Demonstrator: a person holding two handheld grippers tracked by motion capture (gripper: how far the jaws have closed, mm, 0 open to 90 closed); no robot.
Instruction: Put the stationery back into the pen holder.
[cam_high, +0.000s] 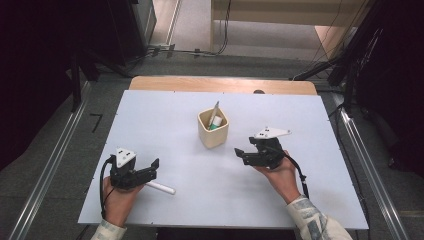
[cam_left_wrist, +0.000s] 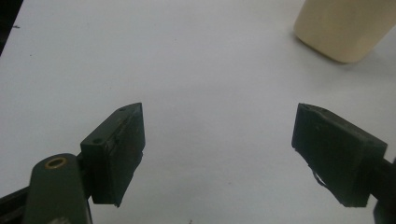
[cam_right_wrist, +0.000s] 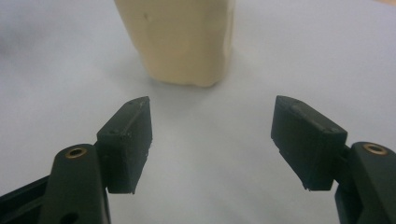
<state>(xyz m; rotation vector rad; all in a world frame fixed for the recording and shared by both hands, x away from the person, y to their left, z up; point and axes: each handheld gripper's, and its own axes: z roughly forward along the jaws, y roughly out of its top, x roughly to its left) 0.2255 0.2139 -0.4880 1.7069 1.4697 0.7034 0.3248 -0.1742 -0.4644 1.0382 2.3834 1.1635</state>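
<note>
Loose white marker left to join the pens in the cream cup

Both tongs spread wide and empty above the white tabletop (cam_high: 165, 107): left tongs (cam_high: 150, 169) at lower left of the high view, right tongs (cam_high: 244, 155) right of centre, jaws well apart in both gripper views with bare surface between them. Slim white cylindrical marker (cam_high: 161, 188) flat on the tabletop, just beside and under the left tongs at lower left, likely the next thing to collect. Squarish cream plastic pen cup (cam_high: 213, 132) upright at mid-frame, already holding a grey pen (cam_high: 214, 113) leaning on the rim plus a green-and-white item. Right tongs aimed at the cup (cam_right_wrist: 180, 42), probably ready to steady it.
</note>
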